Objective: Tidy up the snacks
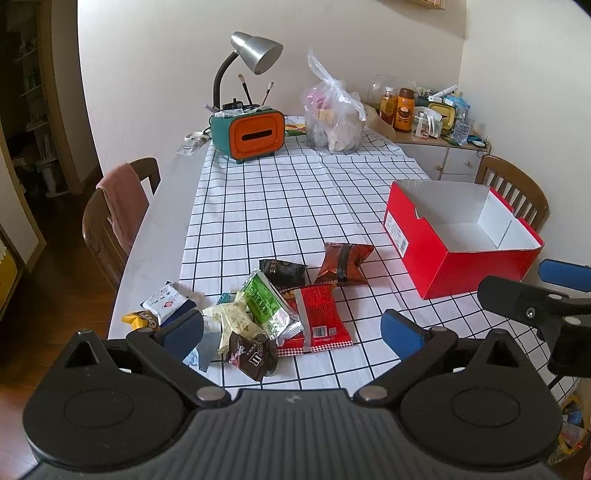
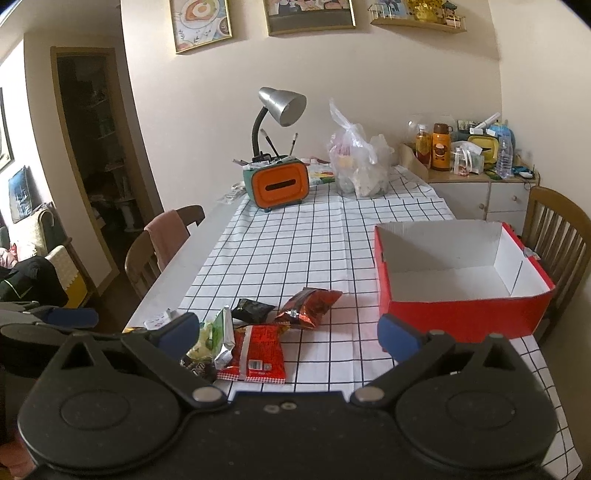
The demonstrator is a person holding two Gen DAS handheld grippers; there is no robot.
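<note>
Both fisheye views were taken from the near end of the table, looking along its length toward the orange tissue box [image 1: 256, 136] [image 2: 279, 184] at the far wall. The left wrist view was set close above the snack pile [image 1: 258, 314], left of the red box [image 1: 461, 236], and pitched downward. The right wrist view was held slightly farther back and higher, nearer the red box [image 2: 458, 280], so that framed pictures [image 2: 201, 22] above the tissue box were included. The checked cloth [image 1: 295, 206] [image 2: 295, 251], pile [image 2: 251, 332] and red box were shared by both views.
</note>
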